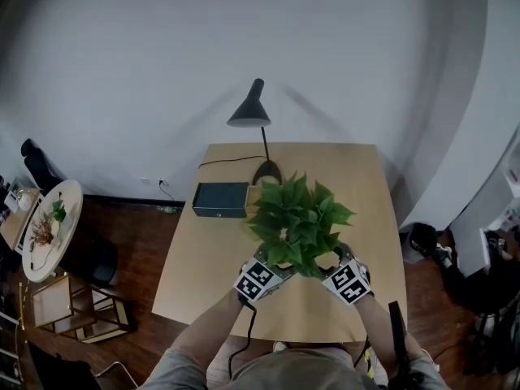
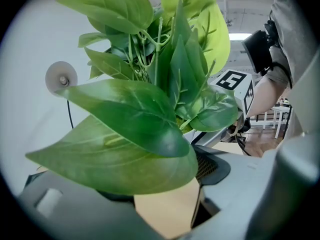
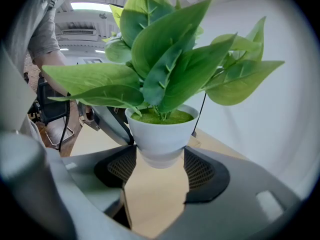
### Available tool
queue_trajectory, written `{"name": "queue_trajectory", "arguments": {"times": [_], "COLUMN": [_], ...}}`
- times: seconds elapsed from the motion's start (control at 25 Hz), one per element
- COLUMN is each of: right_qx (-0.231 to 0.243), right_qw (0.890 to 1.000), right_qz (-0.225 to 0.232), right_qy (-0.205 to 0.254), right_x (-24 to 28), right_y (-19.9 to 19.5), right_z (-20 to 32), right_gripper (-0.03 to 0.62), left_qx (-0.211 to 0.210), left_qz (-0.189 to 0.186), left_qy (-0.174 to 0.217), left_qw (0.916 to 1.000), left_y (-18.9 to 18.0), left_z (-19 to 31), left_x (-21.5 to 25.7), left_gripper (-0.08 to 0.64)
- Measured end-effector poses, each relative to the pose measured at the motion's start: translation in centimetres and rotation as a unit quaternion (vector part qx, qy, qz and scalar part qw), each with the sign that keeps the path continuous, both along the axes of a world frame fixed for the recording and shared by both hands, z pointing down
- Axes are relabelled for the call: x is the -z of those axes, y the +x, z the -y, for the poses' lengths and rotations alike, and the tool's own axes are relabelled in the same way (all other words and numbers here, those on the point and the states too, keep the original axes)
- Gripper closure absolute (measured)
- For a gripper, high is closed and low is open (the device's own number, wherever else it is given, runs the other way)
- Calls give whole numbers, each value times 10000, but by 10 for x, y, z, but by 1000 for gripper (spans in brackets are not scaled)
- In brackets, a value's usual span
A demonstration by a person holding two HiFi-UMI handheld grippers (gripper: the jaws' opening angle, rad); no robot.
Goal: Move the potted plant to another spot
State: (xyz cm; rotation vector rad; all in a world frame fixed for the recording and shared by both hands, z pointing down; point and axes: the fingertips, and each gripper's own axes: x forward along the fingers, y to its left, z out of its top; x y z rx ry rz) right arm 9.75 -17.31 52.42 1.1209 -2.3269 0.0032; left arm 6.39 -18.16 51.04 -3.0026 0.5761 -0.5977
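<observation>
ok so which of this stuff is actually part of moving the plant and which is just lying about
In the job:
- plant in its white pot
- left gripper
- right gripper, pads on the pot

Lying about:
- lamp
- box
- side table

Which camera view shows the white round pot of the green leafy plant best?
The right gripper view: the white round pot shows whole there, rim to base, in the middle of the picture. In the left gripper view, large green leaves cover almost all of it. In the head view, the leaves hide most of it from above.
</observation>
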Motion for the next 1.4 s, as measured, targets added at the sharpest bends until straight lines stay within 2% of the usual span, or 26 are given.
{"name": "queue_trajectory", "arguments": {"times": [0.28,0.44,1.0,1.2,1.4], "right_qx": [155,339,1069,1063,833], "right_qw": [9998,9994,9942,9942,9964], "right_qz": [-88,-50,16,-18,-66], "right_qy": [-25,-29,-123,-161,-142], "right_x": [2,3,-10,-17,-19], "right_y": [-47,-60,-102,-125,-161], "right_z": [-2,4,17,28,51], "right_gripper": [288,288,288,290,290], "left_qx": [174,376,1124,1116,920], "left_qz": [-39,-33,81,88,103], "left_qy": [-44,28,-91,-148,-163], "left_qw": [9998,9993,9936,9936,9956], "left_y": [-48,-60,-103,-127,-163], "left_z": [-3,5,13,23,47], "left_x": [2,5,-8,-14,-18], "left_gripper": [225,225,224,224,224]}}
